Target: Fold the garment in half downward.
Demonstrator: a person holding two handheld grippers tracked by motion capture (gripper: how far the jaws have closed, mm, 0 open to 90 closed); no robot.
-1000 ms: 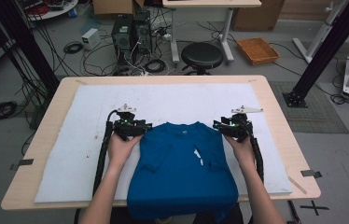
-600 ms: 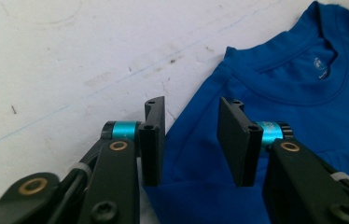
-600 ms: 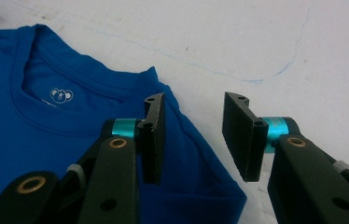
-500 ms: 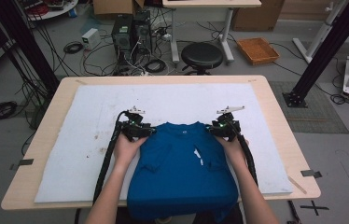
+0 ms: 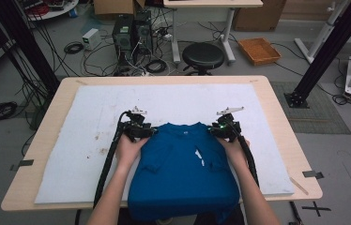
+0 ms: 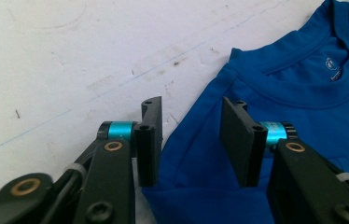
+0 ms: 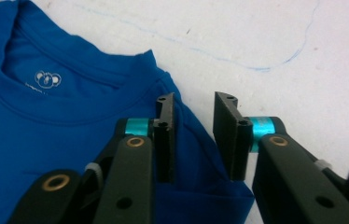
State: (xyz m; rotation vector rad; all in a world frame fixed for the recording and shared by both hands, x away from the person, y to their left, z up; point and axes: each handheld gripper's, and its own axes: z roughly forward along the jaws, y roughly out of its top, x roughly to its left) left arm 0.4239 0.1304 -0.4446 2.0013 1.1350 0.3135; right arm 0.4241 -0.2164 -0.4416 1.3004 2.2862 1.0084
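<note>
Here, blue shirt (image 6: 275, 93) shoulder folds between parted fingers (image 6: 150, 140) (both grippers).

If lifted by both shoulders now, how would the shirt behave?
Likely floppy: the shirt lies in soft folds and its hem droops over the table edge. Probably light, thin knit. It may drag on the white mat rather than slide.

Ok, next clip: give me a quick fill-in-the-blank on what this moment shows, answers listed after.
1. The garment lying on the white mat is a T-shirt coloured ____.
2. The left gripper has its jaws ____, with the shirt's shoulder edge between them.
3. The right gripper is at the shirt's other ____.
4. On the floor beyond the table stands a round black ____.

Answers: blue; open; shoulder; stool
</note>
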